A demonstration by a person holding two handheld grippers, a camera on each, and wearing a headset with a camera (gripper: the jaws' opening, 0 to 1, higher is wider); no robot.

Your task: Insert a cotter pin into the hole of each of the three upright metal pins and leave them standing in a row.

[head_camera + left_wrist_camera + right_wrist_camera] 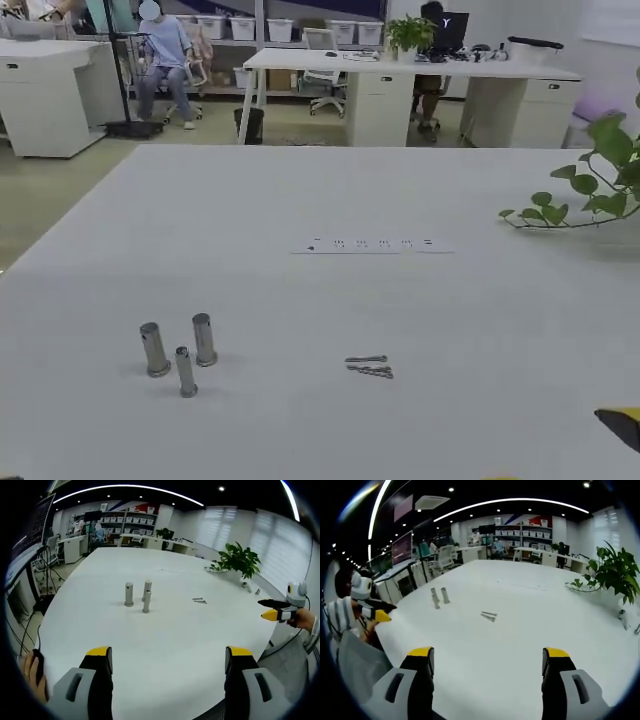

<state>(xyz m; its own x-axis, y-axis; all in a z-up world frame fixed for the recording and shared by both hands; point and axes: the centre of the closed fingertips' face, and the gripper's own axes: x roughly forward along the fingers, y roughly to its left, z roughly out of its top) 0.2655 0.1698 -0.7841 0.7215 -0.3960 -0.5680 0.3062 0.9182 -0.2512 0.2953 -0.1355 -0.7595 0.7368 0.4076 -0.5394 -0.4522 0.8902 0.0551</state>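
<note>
Three upright metal pins [186, 371] stand in a loose cluster on the white table [320, 200], left of centre, with holes near their tops. They also show as the pins [146, 601] and the pins [438, 598] in the gripper views. A few small cotter pins [368, 366] lie flat to their right; I see these cotter pins [199, 600] and cotter pins [488, 615] from both grippers. My left gripper [168, 657] is open and holds nothing, well short of the pins. My right gripper [487, 657] is open too, off the table's near right; its tip [622, 426] pokes in.
A strip of small labels [370, 245] lies at mid-table. A trailing plant [590, 190] hangs over the right edge. Desks, chairs and seated people stand beyond the far edge.
</note>
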